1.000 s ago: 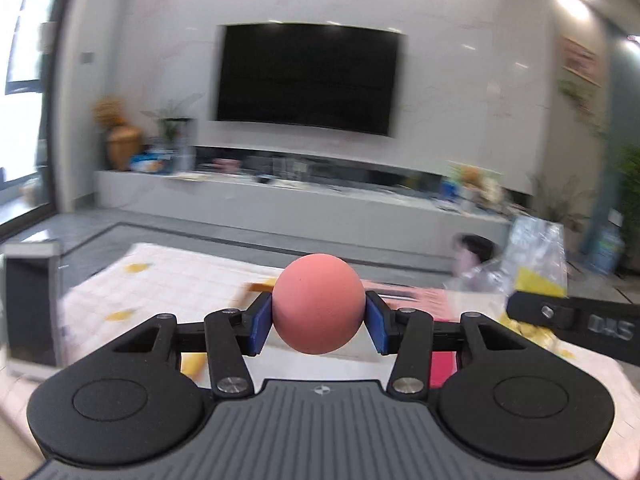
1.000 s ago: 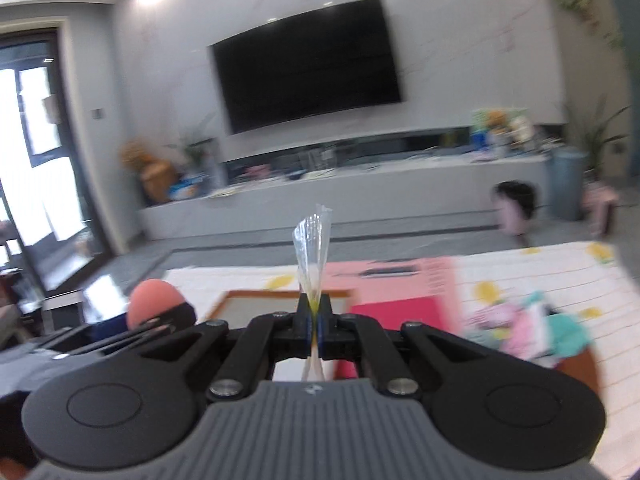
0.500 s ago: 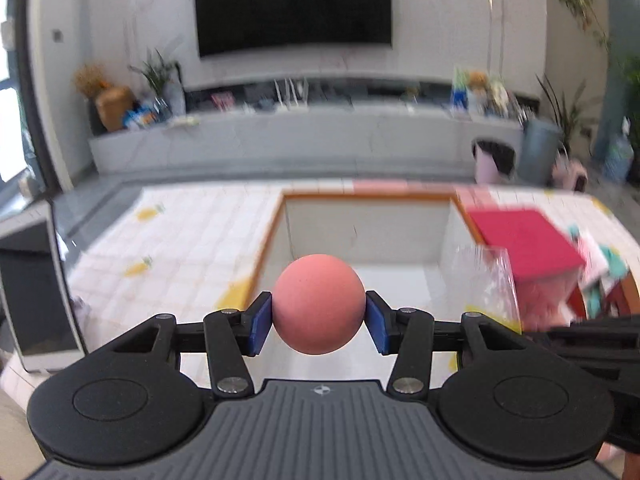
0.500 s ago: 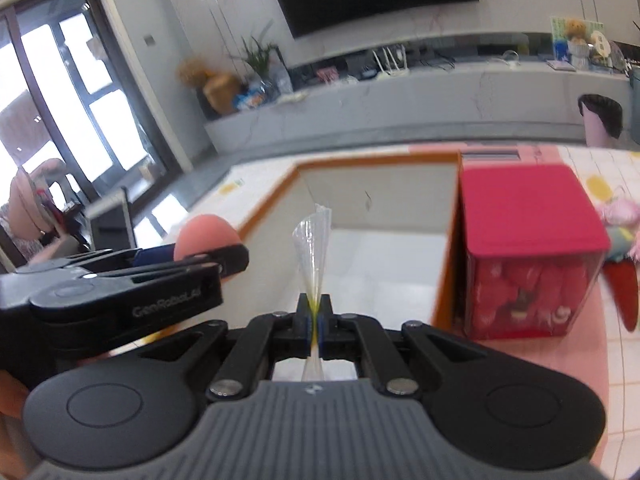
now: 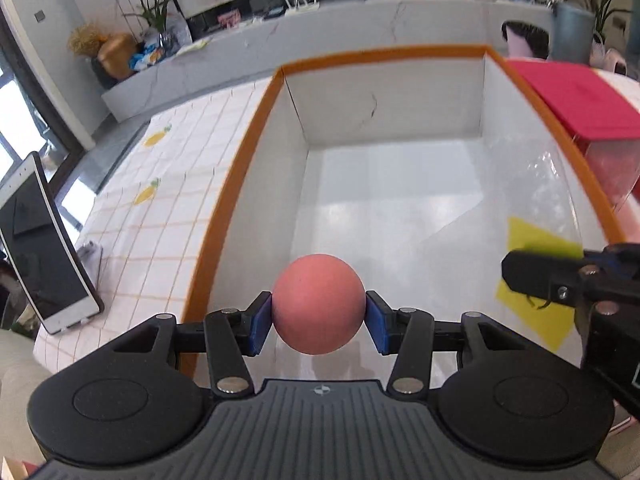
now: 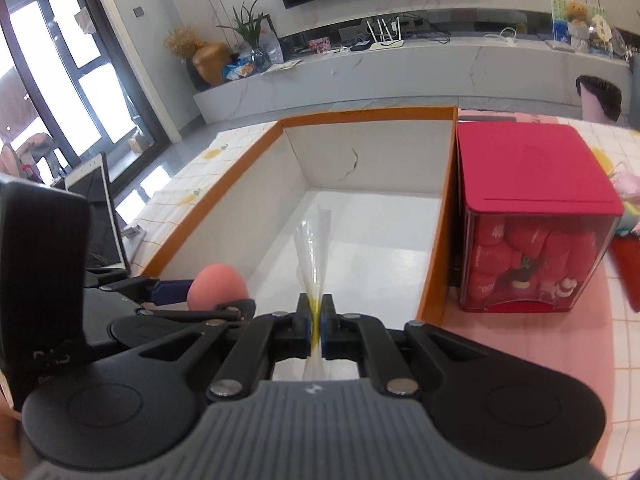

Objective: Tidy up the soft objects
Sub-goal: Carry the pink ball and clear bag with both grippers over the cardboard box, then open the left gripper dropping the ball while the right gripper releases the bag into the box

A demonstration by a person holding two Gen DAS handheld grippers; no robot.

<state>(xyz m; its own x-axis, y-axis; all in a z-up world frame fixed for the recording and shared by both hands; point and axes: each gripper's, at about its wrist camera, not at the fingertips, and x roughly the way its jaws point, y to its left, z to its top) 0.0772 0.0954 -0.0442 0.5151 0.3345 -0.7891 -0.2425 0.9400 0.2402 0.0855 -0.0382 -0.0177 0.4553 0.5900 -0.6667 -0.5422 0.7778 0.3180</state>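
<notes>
- Left gripper (image 5: 319,322): blue pads clamped on either side of a smooth salmon-pink foam ball (image 5: 319,304), ball held firmly between them, off the surface.
- Pink ball hangs over the near end of a big open white cardboard box with orange rim (image 5: 236,168); box floor under it bare and glossy.
- Right gripper (image 6: 315,318): jaws all but closed on a thin clear plastic bag with a yellow patch (image 6: 314,240), just starting to ease apart; film is still between the pads, pinched edge-on and fanning upward.
- In the left wrist view the same bag (image 5: 536,280) shows flat, transparent with yellow panel, over the right side of the box interior, right gripper tip (image 5: 560,276) at its edge.
- Both grippers sit side by side over the box, left one to the left; ball (image 6: 218,286) visible in right wrist view.
- Clear cube container with a red lid (image 6: 536,220), full of red round pieces, touching or just beside the box's right wall.
- White checked tablecloth with yellow prints (image 5: 160,200) to the left of the box.
- Smartphone propped upright (image 5: 44,248) at the cloth's left edge.
- Soft toys (image 6: 628,192) at far right, partly cut off, too small to tell.
</notes>
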